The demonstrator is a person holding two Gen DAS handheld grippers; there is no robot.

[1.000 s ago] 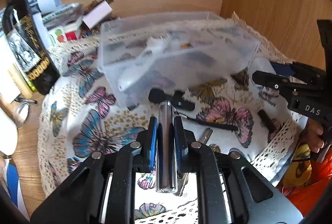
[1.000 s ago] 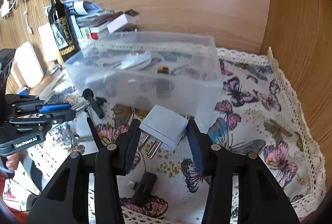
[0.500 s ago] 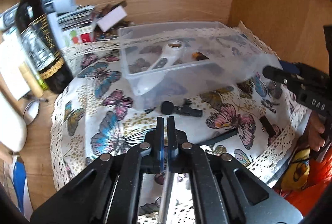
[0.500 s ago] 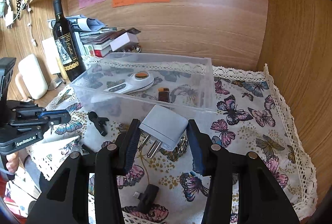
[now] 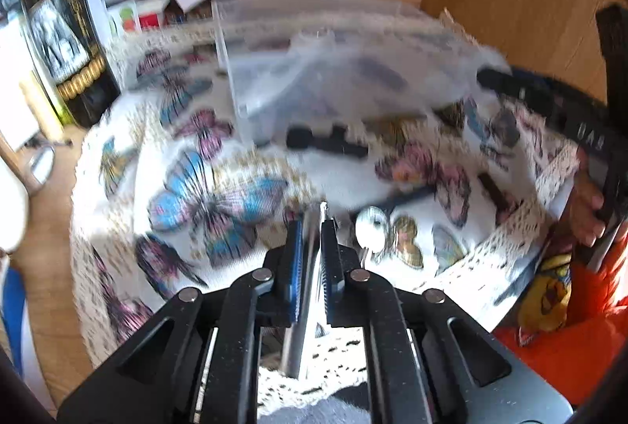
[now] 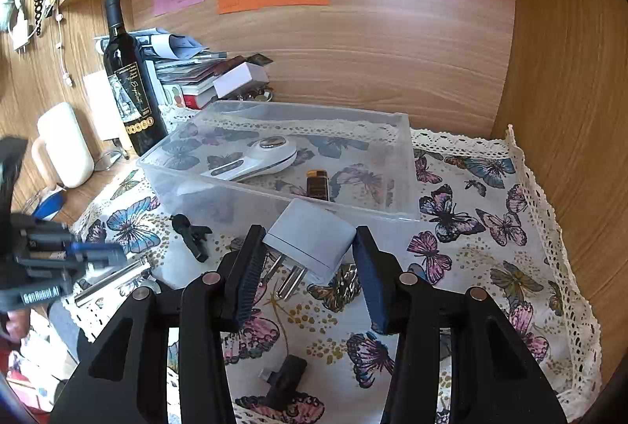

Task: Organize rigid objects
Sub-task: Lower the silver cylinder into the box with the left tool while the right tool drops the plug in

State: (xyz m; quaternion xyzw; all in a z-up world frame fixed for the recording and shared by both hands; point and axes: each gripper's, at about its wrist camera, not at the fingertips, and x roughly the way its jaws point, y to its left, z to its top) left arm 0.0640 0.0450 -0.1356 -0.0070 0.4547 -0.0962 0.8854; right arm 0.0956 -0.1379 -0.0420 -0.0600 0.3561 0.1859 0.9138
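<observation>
My right gripper [image 6: 306, 267] is shut on a white plug adapter [image 6: 310, 239], its prongs pointing down, held just in front of the clear plastic bin [image 6: 404, 165]. The bin holds a white handheld device [image 6: 259, 157] and a small dark lighter [image 6: 317, 184]. My left gripper [image 5: 312, 227] is shut on a thin silver metal rod [image 5: 304, 298] above the butterfly cloth [image 5: 219, 196]; it also shows in the right wrist view [image 6: 90, 259], with the rod [image 6: 114, 280]. The left wrist view is blurred.
A black clip [image 6: 192, 231], a black USB adapter [image 6: 282, 381] and a round silver piece [image 5: 371, 229] lie on the cloth. A wine bottle [image 6: 129, 86], stacked books [image 6: 196, 78] and a white mug [image 6: 64, 145] stand at the left. Wooden walls close the back and right.
My left gripper has dropped lower and nearer the cloth with the rod, and its view blurs. My right gripper has lifted with the adapter, so the bin's inside shows more.
</observation>
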